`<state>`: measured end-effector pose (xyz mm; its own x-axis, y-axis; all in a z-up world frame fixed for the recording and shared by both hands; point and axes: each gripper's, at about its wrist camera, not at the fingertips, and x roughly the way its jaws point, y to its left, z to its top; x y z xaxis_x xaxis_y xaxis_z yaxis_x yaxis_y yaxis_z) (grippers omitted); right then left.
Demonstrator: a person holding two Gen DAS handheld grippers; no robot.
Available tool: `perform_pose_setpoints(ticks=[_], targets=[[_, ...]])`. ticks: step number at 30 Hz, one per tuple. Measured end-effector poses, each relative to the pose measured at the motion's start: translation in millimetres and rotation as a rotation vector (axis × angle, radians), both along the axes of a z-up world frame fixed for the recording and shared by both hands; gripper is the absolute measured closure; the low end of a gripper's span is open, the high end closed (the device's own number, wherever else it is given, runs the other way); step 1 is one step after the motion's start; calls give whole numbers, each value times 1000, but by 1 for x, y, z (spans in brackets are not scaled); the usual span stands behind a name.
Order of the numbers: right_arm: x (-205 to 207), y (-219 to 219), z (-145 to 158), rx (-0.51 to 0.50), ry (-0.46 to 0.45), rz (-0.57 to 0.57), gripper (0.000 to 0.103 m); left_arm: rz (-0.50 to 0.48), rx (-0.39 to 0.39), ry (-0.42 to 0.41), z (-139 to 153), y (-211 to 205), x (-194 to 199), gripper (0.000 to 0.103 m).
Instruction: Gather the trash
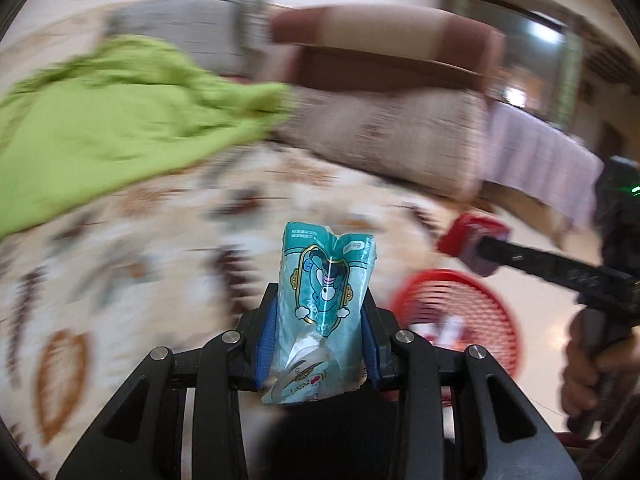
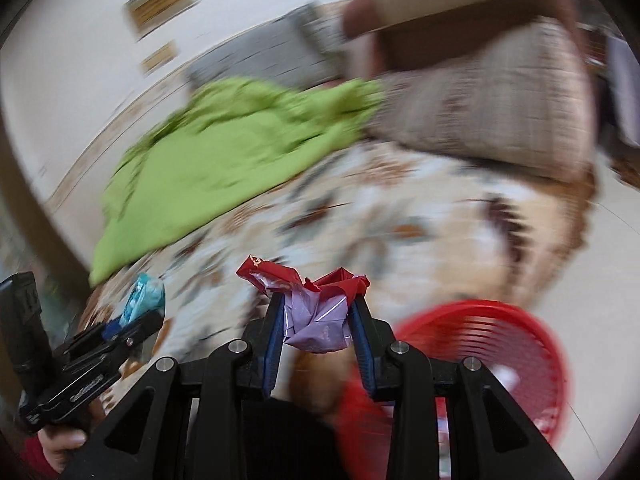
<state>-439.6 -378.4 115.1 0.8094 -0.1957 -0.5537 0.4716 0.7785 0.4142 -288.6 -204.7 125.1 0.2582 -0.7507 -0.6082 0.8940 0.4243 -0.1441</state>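
Two wrappers carried over a patterned bed

A green cloth [image 1: 100, 128] lay on the bed [image 1: 192, 240], a red basket [image 2: 500, 344] beside; the left gripper [image 1: 322, 312] pinched a teal wrapper [image 1: 326, 300], the right gripper [image 2: 318, 320] a red-and-purple wrapper [image 2: 316, 304].

A teal snack wrapper [image 1: 324, 312], printed with a cartoon figure in a gold frame, stands upright and crumpled between the blue pads of the left gripper [image 1: 322, 312], its torn lower edge hanging below them. A crumpled red-and-lilac wrapper [image 2: 316, 304] is pinched between the pads of the right gripper [image 2: 318, 312], its red foil edge spreading above the fingertips and its lilac inner side bunched between them. A red slatted plastic basket [image 2: 500, 344] stands on the pale floor just beside the patterned bedding, lower right of both wrappers, with a few blurred pieces inside.
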Motion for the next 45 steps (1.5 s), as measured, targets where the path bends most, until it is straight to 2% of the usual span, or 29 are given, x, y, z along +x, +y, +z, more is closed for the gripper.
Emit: perform_pose_setpoints(ticks=[3,6,8,9,10,12,15,18,21,23,24,25,28,31,37,45], targets=[[-33,-22,-2,10,20,-92,66,-170,22,113,-5,-44,-26,67],[-61,-38,-11,40,41,-161,64,-269,57,176,-15,-79,-43,62],[-70,-47,-23,68,72,-198,55,-295,112,170,-25,-95,-52,44],[-73,-53,-31,95,85,-208,47,-289,125,161,-27,-98,-55,39],[-77,-57,-36,113,99,-225,45,-287,123,157,-28,-96,-57,33],[-82,-59,-40,108,134,-251,43,-295,111,160,-27,-92,-59,31],[-83,-59,-39,82,172,-285,41,-261,99,126,-23,-86,-61,29],[-79,-42,-26,-44,220,-341,38,-201,58,57,-11,-67,-57,18],[-68,-13,-11,-160,235,-368,19,-122,24,-25,0,-36,-48,13],[-60,14,-2,-241,236,-385,11,-75,24,-68,2,-17,-43,10],[-57,24,0,-277,249,-408,2,-50,27,-92,3,-6,-42,9],[-55,33,1,-297,257,-422,0,-23,34,-114,3,4,-41,9],[-49,64,3,-347,245,-412,0,74,68,-181,0,28,-40,6],[-40,82,4,-377,263,-355,0,153,82,-230,-4,49,-41,3],[-35,95,5,-373,269,-328,0,172,136,-336,1,57,-52,3],[-39,96,7,-352,267,-330,0,211,138,-316,2,57,-46,3]])
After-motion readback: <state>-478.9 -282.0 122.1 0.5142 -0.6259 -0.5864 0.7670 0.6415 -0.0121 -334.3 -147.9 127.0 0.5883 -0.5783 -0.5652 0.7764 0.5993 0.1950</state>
